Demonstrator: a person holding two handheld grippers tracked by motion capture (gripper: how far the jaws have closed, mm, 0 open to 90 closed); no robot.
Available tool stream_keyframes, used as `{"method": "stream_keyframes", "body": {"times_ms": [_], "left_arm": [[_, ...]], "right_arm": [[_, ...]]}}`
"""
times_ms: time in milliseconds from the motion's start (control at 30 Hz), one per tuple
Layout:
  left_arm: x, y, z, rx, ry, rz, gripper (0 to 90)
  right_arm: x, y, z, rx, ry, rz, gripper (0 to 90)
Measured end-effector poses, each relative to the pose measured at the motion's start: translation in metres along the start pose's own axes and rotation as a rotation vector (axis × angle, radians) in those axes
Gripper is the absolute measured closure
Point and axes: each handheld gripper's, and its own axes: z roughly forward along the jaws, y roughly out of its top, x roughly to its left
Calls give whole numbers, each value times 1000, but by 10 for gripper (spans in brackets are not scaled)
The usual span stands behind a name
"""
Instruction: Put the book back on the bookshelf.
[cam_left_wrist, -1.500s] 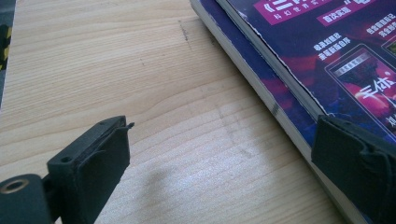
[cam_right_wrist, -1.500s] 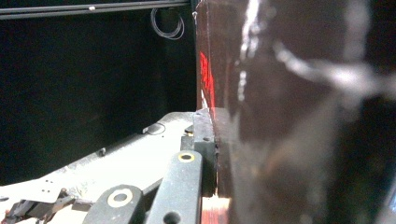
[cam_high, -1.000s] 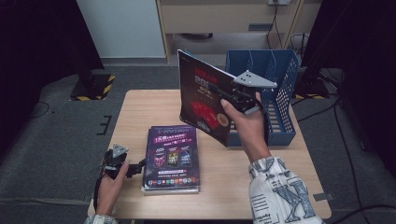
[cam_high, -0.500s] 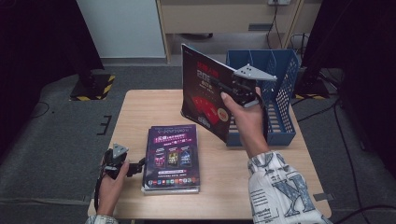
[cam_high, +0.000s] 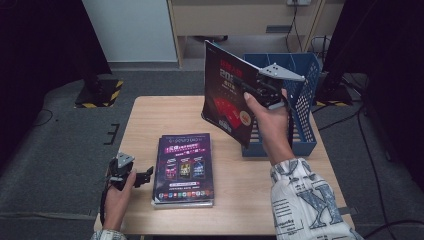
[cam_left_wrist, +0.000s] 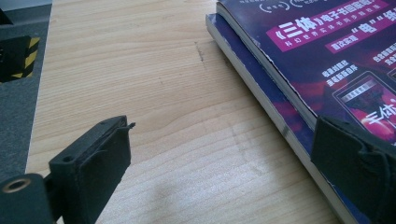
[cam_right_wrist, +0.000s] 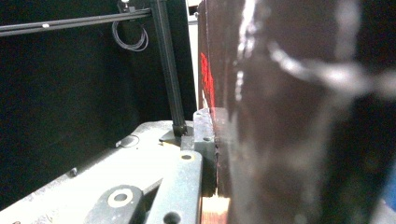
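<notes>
My right gripper is shut on a dark magazine and holds it upright in the air, just left of the blue file rack. In the right gripper view the glossy cover stands pressed against the one jaw in sight. A stack of purple magazines lies flat on the wooden table. My left gripper rests low at the stack's left edge, open, with bare table between its jaws. In the left gripper view the stack runs past the right jaw.
The rack stands at the table's right side, its tall lattice wall at the back. Dark floor with a yellow-black striped base lies beyond the left edge. A cabinet stands behind the table.
The held magazine has turned more edge-on and upright and shifted slightly right toward the rack. The left hand and the stack have not moved.
</notes>
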Motion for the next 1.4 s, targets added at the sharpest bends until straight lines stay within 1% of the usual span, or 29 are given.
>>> {"method": "stream_keyframes", "body": {"times_ms": [167,267,500,667,833,1000,1100,1133,1200,1400], "left_arm": [[-1,0,1,1,-1,8,44],[-1,1,0,5,-1,14,44],[-2,1,1,1,-2,14,44],[-1,2,0,-3,0,11,44],[0,2,-1,5,1,17,44],[0,2,0,1,-4,9,44],[0,2,-1,-4,0,6,44],[1,2,-2,-2,1,9,44],[1,2,-2,-2,3,9,44],[2,2,-1,-4,2,9,44]], "right_arm": [[-2,-1,0,4,-11,1,866],[-3,-1,0,9,-25,-3,866],[-8,-1,-5,5,-46,-5,866],[-14,-6,-8,12,-72,-6,866],[-20,-10,-12,9,-94,-5,866],[-29,-11,-20,-7,-117,16,866],[-32,-12,-22,-4,-131,13,866],[-35,-15,-23,0,-144,12,866],[-38,-18,-24,3,-156,19,866],[-45,-21,-29,1,-173,30,866]]}}
